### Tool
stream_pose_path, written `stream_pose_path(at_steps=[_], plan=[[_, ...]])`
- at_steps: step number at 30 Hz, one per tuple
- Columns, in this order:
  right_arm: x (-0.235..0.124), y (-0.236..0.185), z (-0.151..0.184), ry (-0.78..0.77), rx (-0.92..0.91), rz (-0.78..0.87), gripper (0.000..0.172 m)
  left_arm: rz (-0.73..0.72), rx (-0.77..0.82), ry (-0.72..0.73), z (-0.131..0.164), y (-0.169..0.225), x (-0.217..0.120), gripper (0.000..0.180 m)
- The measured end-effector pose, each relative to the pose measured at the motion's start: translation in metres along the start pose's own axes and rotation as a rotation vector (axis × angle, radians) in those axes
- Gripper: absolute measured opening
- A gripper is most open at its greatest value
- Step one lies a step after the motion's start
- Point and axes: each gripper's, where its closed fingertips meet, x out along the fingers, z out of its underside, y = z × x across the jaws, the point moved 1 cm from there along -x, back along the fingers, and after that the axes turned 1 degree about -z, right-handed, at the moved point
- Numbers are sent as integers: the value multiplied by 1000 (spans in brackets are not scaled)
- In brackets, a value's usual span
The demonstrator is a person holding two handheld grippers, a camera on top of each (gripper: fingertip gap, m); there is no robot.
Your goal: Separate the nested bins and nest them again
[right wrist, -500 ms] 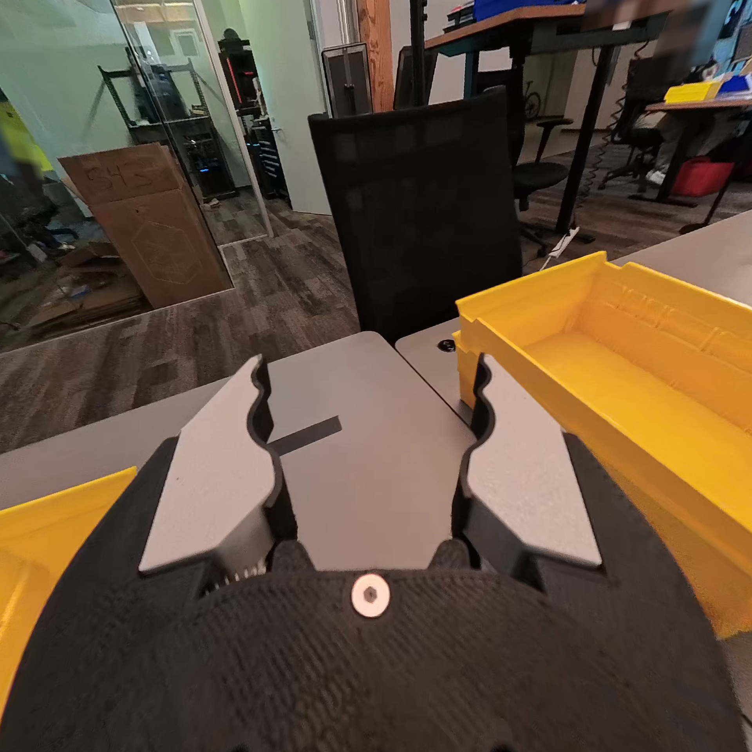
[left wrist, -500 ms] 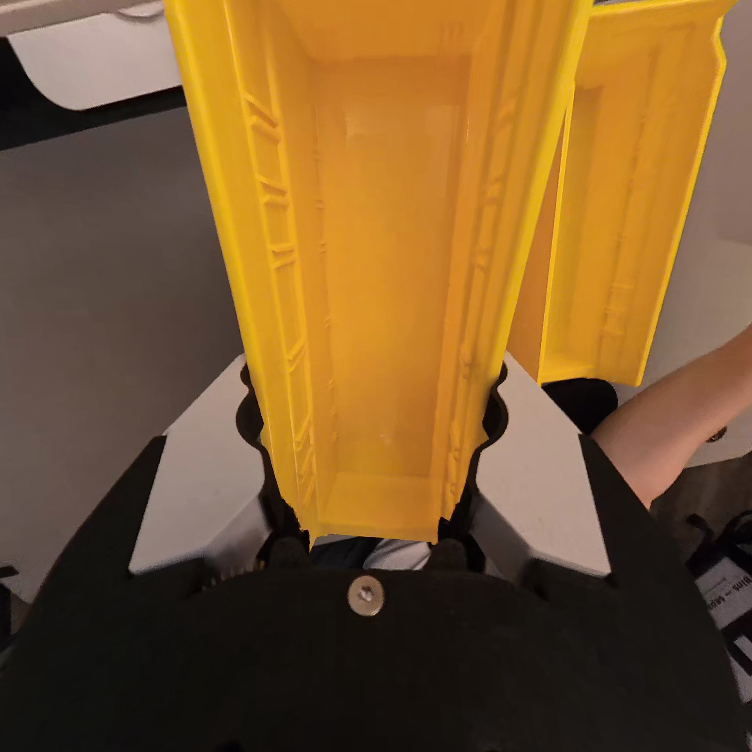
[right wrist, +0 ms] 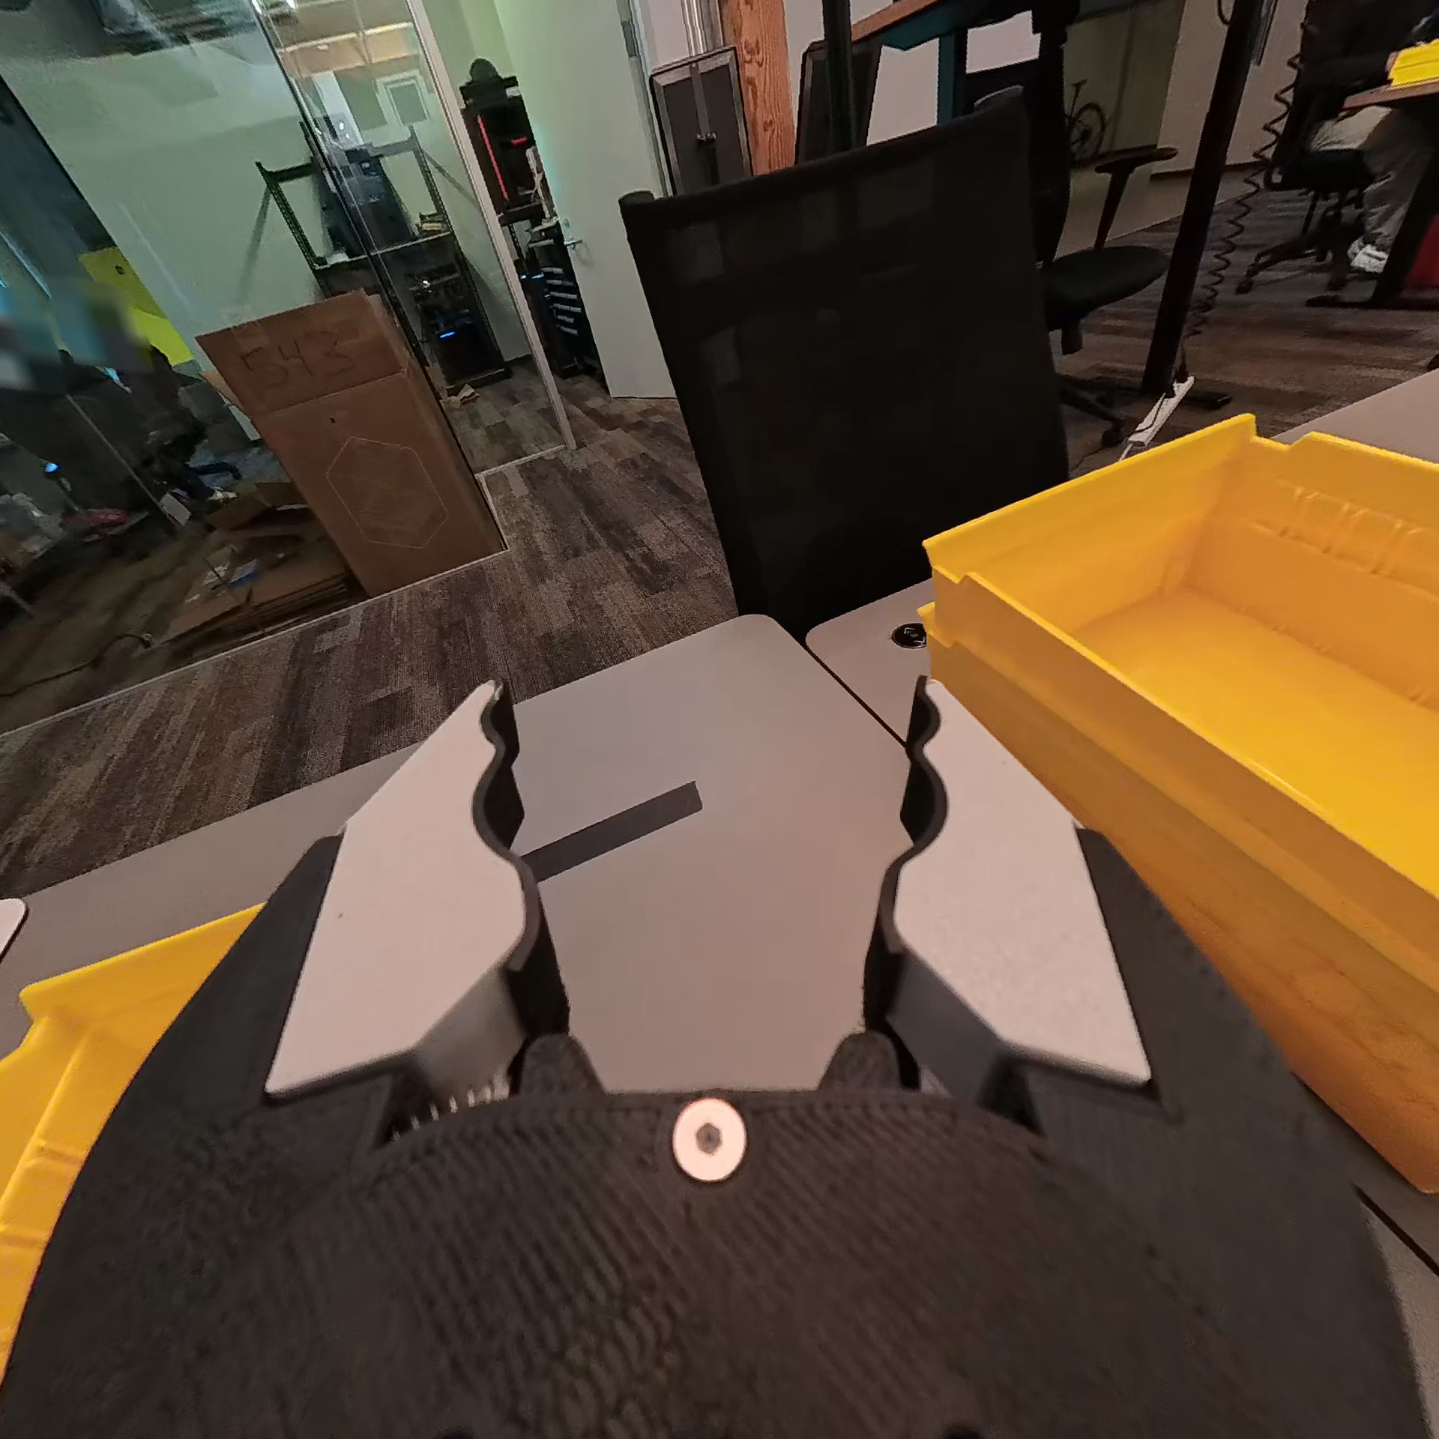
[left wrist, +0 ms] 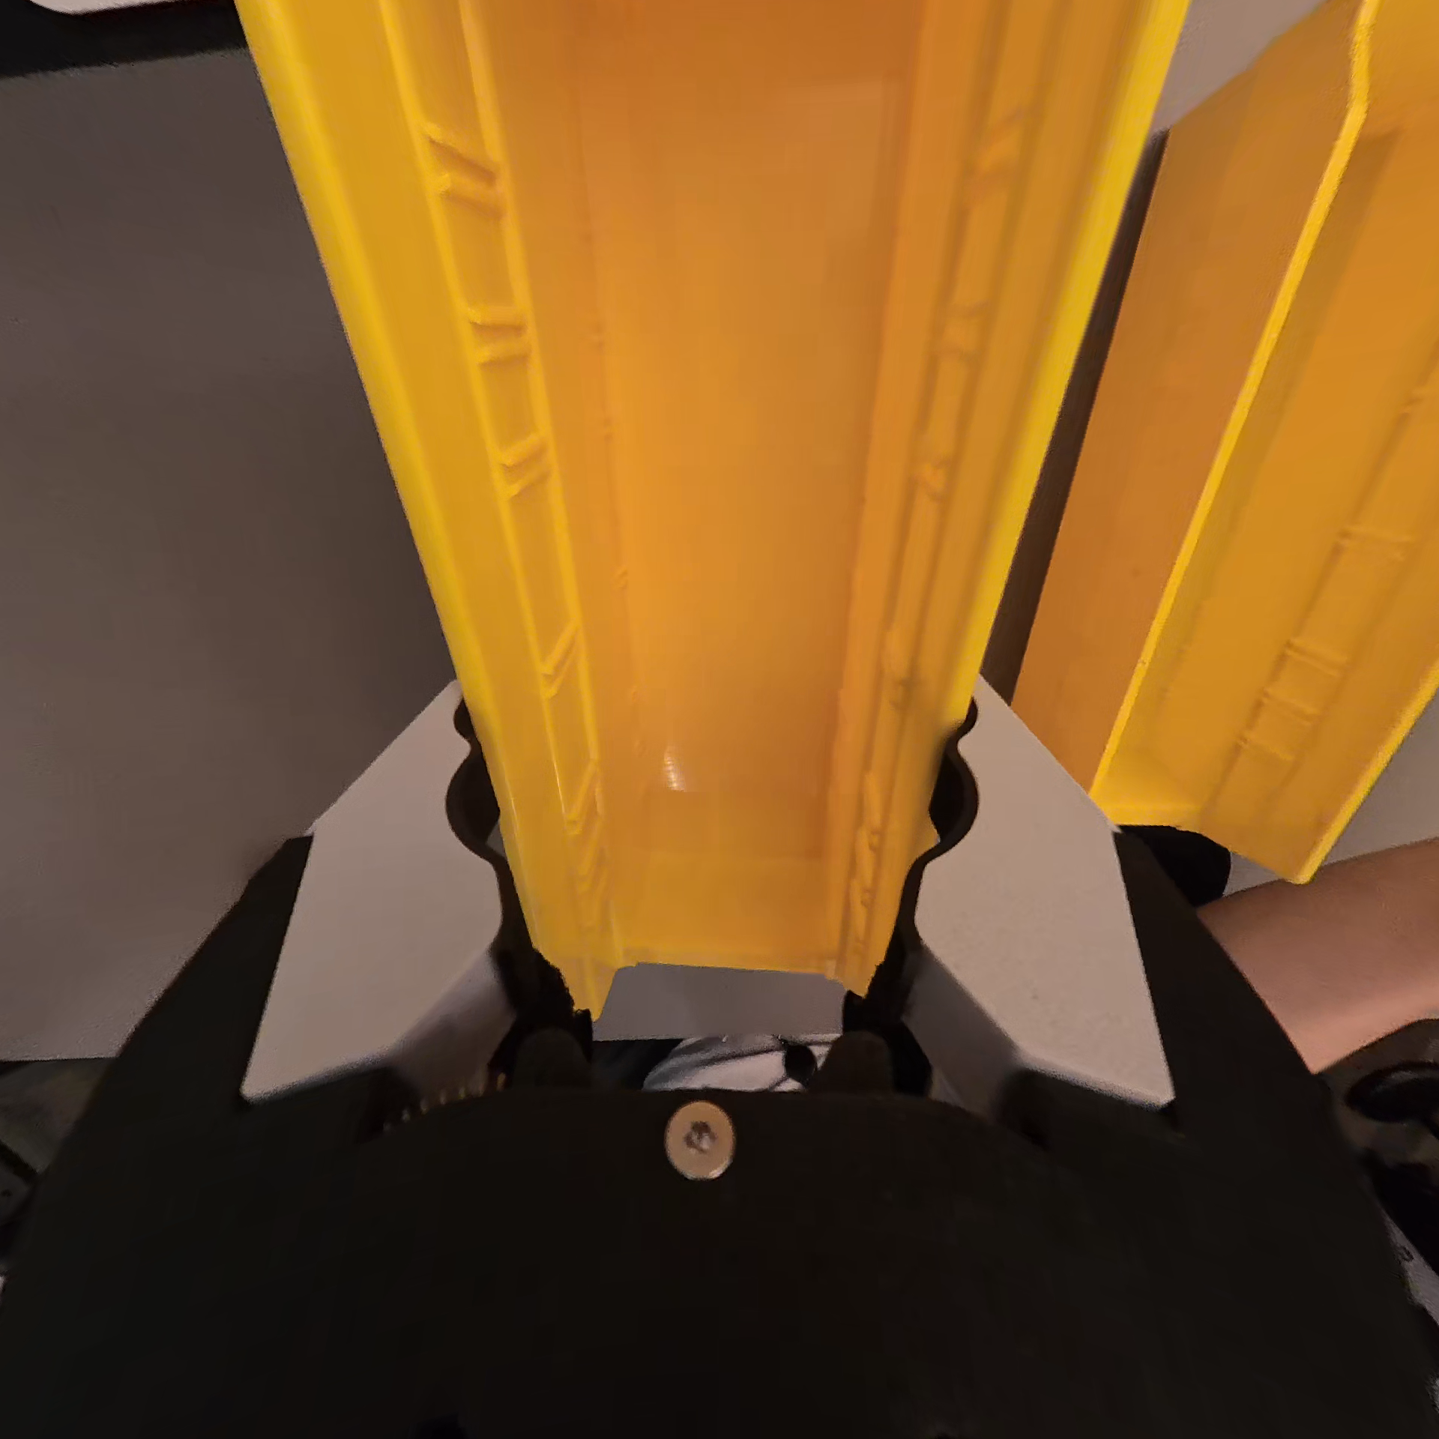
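Ahead of the right gripper [right wrist: 712,786], whose jaws stand spread on nothing, lie two grey tabletops [right wrist: 685,740] edge to edge, with patterned carpet [right wrist: 327,701], a glass wall [right wrist: 233,311] and one black mesh chair [right wrist: 849,389] beyond; two nested yellow bins [right wrist: 1168,701] sit just right of it; the left gripper [left wrist: 712,786] pinches another yellow bin [left wrist: 740,467] by both side walls

Left view: held yellow bin [left wrist: 740,483] sits a bit farther right between the left gripper [left wrist: 712,779] fingers, its far end wall now out of frame. Second yellow bin [left wrist: 1246,506] slides toward the right edge. Right view: nested yellow bins [right wrist: 1215,701] and black chair [right wrist: 849,389] drift slightly right.
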Motion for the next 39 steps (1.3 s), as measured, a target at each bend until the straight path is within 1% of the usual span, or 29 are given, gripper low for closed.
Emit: stream_pose_path(at_steps=[9, 14, 19, 21, 23, 25, 26, 29, 31, 32, 34, 35, 37, 39], plan=[[2, -5, 4, -12, -10, -14, 101, -35, 10, 23, -7, 6, 35, 117], [4, -5, 8, -28, -2, -22, 101, -56, 13, 47, -10, 7, 41, 118], [7, -8, 13, -49, -10, -35, 101, -56, 10, 66, -10, 9, 44, 126], [7, -9, 14, -56, -20, -41, 101, -46, 36, 67, -9, 9, 44, 129], [7, -12, 14, -55, -34, -47, 100, 0, 72, 62, -6, 12, 42, 133], [7, -17, 13, -54, -50, -60, 101, 109, 80, 89, -5, 18, 32, 141], [6, -20, 12, -51, -62, -65, 101, 158, 91, 113, -5, 19, 25, 141], [2, -30, 5, -24, -102, -84, 102, 230, 148, 253, -10, 3, -8, 136], [-2, -40, -2, -3, -135, -110, 103, 238, 195, 389, -14, -17, -35, 134], [-4, -45, -5, 6, -147, -120, 103, 254, 217, 473, -15, -26, -51, 129], [-10, -54, -11, 20, -170, -138, 105, 292, 251, 669, -13, -47, -89, 109], [-13, -59, -13, 22, -182, -153, 107, 313, 268, 785, -11, -58, -111, 103], [-21, -70, -20, 25, -211, -188, 112, 342, 300, 1015, 1, -81, -155, 97], [-31, -82, -27, 8, -230, -238, 117, 367, 338, 1252, 21, -104, -198, 94]])
